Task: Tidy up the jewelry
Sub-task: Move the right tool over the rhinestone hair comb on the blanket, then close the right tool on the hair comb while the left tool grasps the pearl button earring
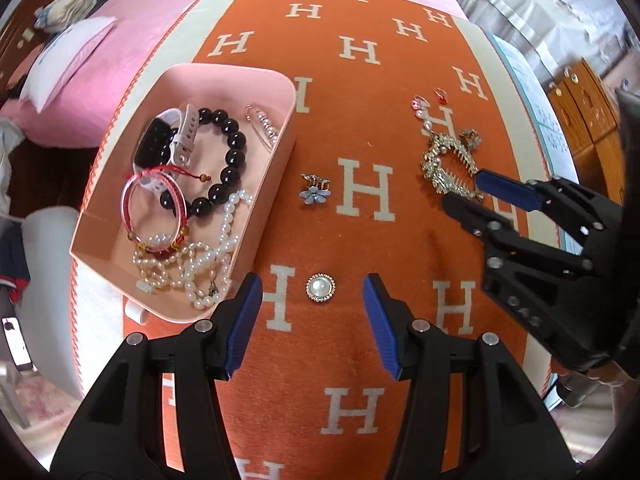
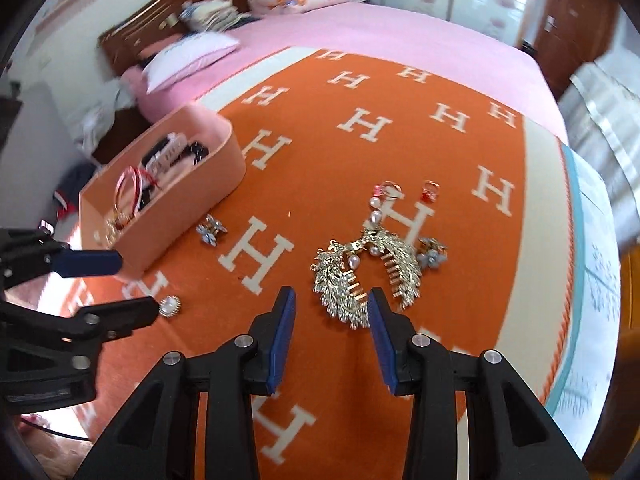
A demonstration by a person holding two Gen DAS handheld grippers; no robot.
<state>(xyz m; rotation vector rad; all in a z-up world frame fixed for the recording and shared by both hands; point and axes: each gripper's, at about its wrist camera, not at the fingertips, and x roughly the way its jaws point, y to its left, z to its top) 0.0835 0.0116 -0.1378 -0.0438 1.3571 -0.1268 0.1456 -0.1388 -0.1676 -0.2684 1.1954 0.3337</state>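
A pink tray [image 1: 288, 92] [image 2: 192, 204] on the orange blanket holds a watch [image 1: 160, 140], a black bead bracelet [image 1: 228, 152], a red bangle and pearl strands [image 1: 200, 264]. My left gripper [image 1: 313, 292] [image 2: 138, 284] is open, its fingers either side of a round pearl brooch [image 1: 320, 287] [image 2: 171, 306]. My right gripper [image 2: 331, 300] [image 1: 464, 188] is open, its fingers around the near end of a gold leaf hair comb [image 2: 360, 276] [image 1: 444, 160]. A blue flower clip [image 1: 314, 192] [image 2: 211, 232] lies beside the tray. Red earrings [image 2: 430, 191] [image 1: 440, 95] lie beyond the comb.
The orange H-pattern blanket [image 1: 360, 120] [image 2: 320, 128] covers a bed with a pink sheet [image 2: 380, 32]. A pillow [image 2: 192, 56] and wooden headboard lie at the far left. A second blue flower clip [image 2: 432, 254] sits right of the comb. A wooden cabinet [image 1: 588, 108] stands at the right.
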